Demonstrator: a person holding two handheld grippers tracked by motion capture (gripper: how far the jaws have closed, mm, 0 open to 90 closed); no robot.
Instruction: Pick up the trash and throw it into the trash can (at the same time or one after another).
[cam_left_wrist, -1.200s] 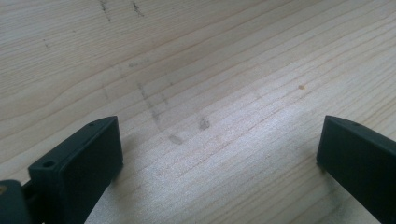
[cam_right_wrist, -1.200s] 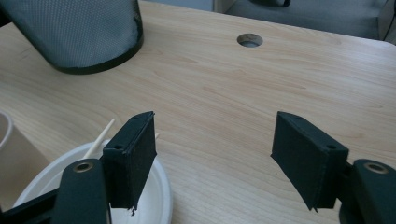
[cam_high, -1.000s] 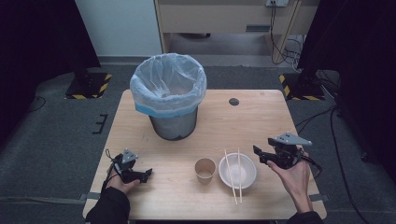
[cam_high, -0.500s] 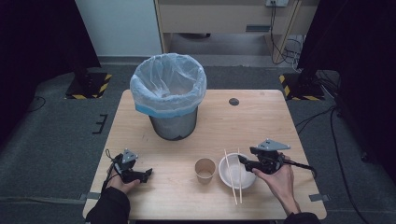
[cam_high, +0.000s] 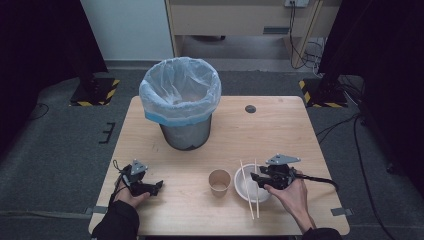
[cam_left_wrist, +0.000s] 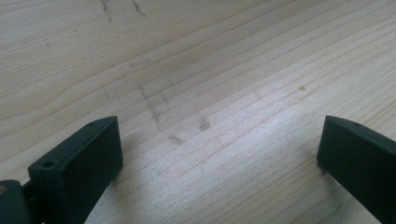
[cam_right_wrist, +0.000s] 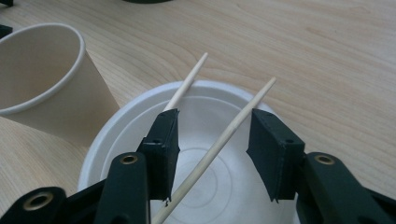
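Note:
A white bowl (cam_high: 246, 187) (cam_right_wrist: 205, 186) sits near the table's front edge with two wooden chopsticks (cam_high: 256, 192) laid across its rim. My right gripper (cam_high: 255, 177) (cam_right_wrist: 215, 116) hovers low over the bowl, open, its jaws either side of one chopstick (cam_right_wrist: 223, 136) without touching it. The other chopstick (cam_right_wrist: 189, 81) runs behind the left jaw. A brown paper cup (cam_high: 219, 181) (cam_right_wrist: 44, 88) stands upright just left of the bowl. My left gripper (cam_high: 156, 186) (cam_left_wrist: 219, 126) rests at the front left, open wide over bare wood.
A grey bin (cam_high: 181, 102) lined with a clear plastic bag stands at the back middle of the wooden table (cam_high: 280, 135). A small dark disc (cam_high: 250, 108) lies at the back right. Cables trail from both grippers.
My right gripper has moved left from the table's right side to over the bowl, straddling a chopstick. The left gripper has stayed put.

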